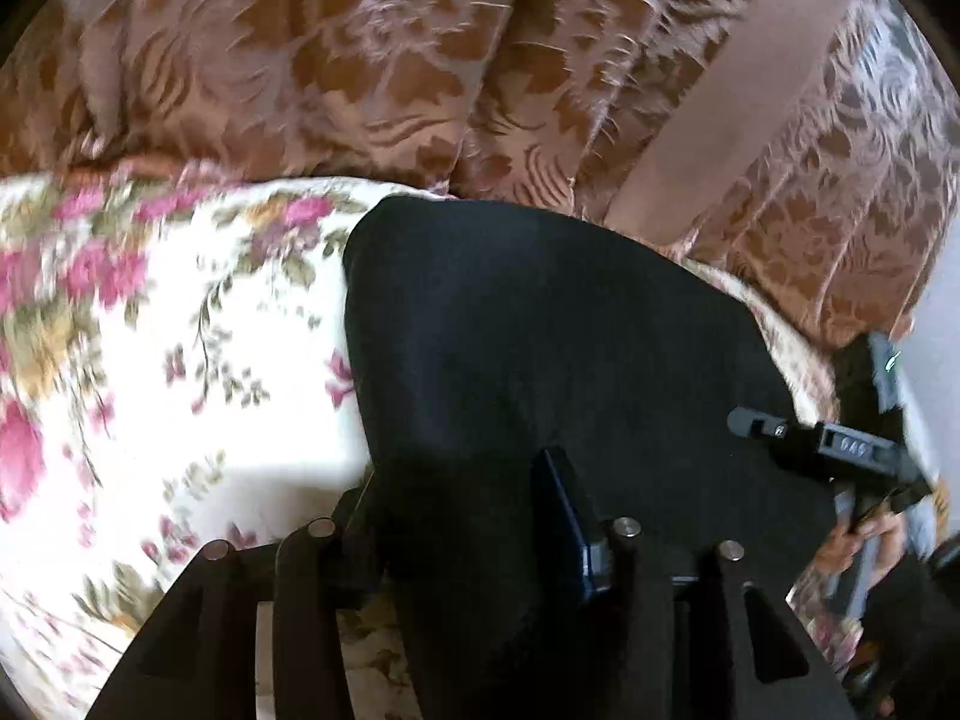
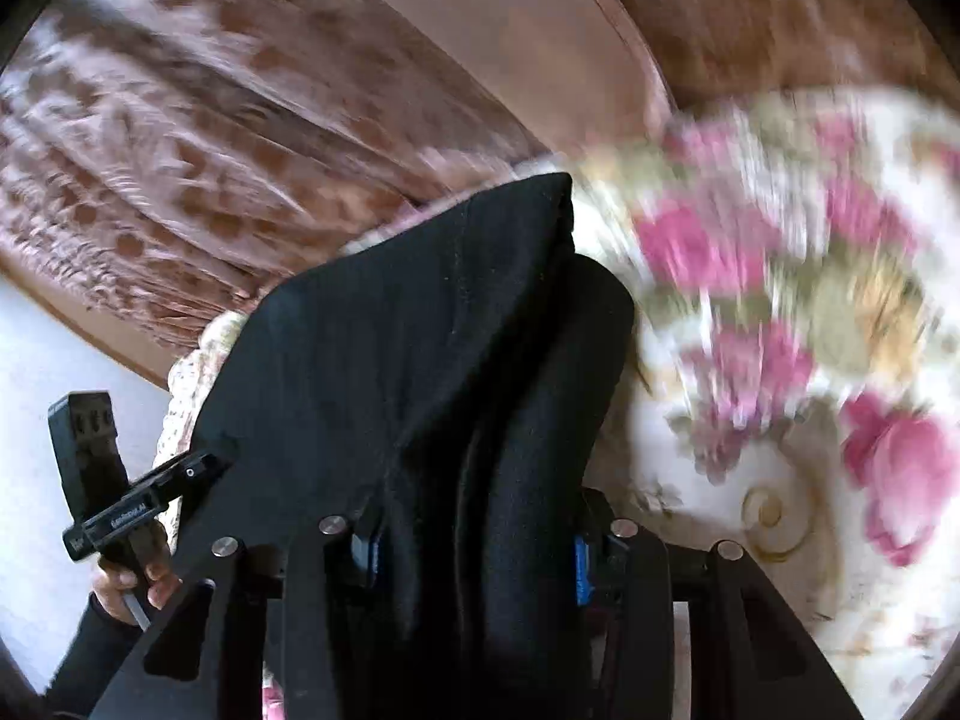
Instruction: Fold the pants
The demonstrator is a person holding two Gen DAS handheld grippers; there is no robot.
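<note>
The black pants (image 1: 540, 348) lie over a floral bedspread (image 1: 180, 360) and stretch between both grippers. My left gripper (image 1: 474, 516) is shut on the pants; the cloth covers its left finger, and the right finger (image 1: 564, 498) shows beside the fabric. My right gripper (image 2: 474, 540) is shut on a thick bunch of the pants (image 2: 420, 360), with blue pads at both sides of the cloth. The right gripper also shows in the left wrist view (image 1: 828, 444), at the pants' right edge. The left gripper shows in the right wrist view (image 2: 138, 498), held by a hand.
A brown patterned curtain or cover (image 1: 420, 60) hangs behind the bed. A plain brown band (image 1: 738, 96) runs across it. White floor (image 2: 54, 372) shows at the left of the right wrist view. The bedspread (image 2: 780, 330) spreads to the right, blurred.
</note>
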